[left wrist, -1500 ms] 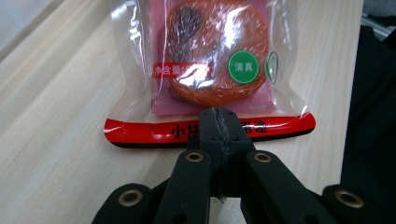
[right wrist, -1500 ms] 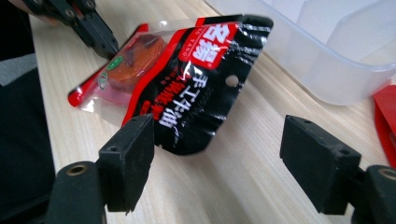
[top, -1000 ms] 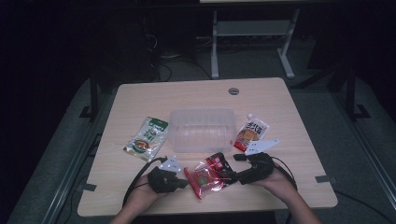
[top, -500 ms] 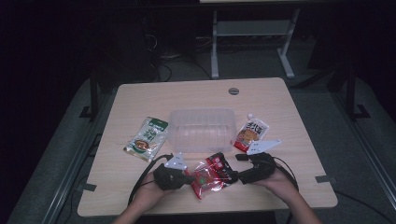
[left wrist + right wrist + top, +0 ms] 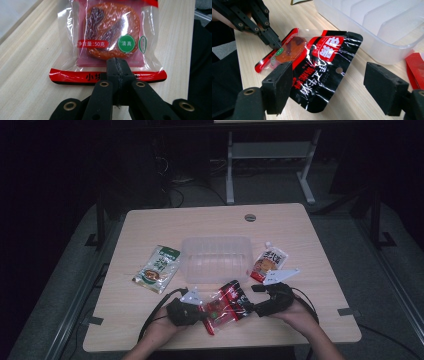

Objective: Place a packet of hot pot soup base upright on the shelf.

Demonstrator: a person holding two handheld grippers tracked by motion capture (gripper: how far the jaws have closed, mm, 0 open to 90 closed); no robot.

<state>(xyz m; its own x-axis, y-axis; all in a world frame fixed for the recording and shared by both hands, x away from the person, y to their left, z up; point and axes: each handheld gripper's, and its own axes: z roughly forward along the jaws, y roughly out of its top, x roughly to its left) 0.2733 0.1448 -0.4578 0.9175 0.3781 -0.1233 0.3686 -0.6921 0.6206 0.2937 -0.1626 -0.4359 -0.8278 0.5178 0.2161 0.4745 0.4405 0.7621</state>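
Near the desk's (image 5: 150, 330) front edge, just in front of the clear plastic tray (image 5: 216, 260), lies the red-and-black snack packet (image 5: 227, 306), flat on the wood. Left claw (image 5: 117, 72) is clenched on the packet's red bottom seam, jaws pressed together with the film between them. Right claw (image 5: 329, 87) stands released, its two pads spread wide on either side of the packet's black top end, not pressing it.

Room: bare wood runs behind the tray to the desk's far edge, and a broad bare strip lies left of the tray beyond the green packet (image 5: 157, 268). Right of the tray the gap is tight, taken by the orange-and-white spouted pouch (image 5: 269, 263). Both hands sit close to the front edge, little margin there.

Count: one tray, three packets in all (one red-and-black, one green, one spouted), two claws, one round grommet hole (image 5: 250, 217) behind the tray.
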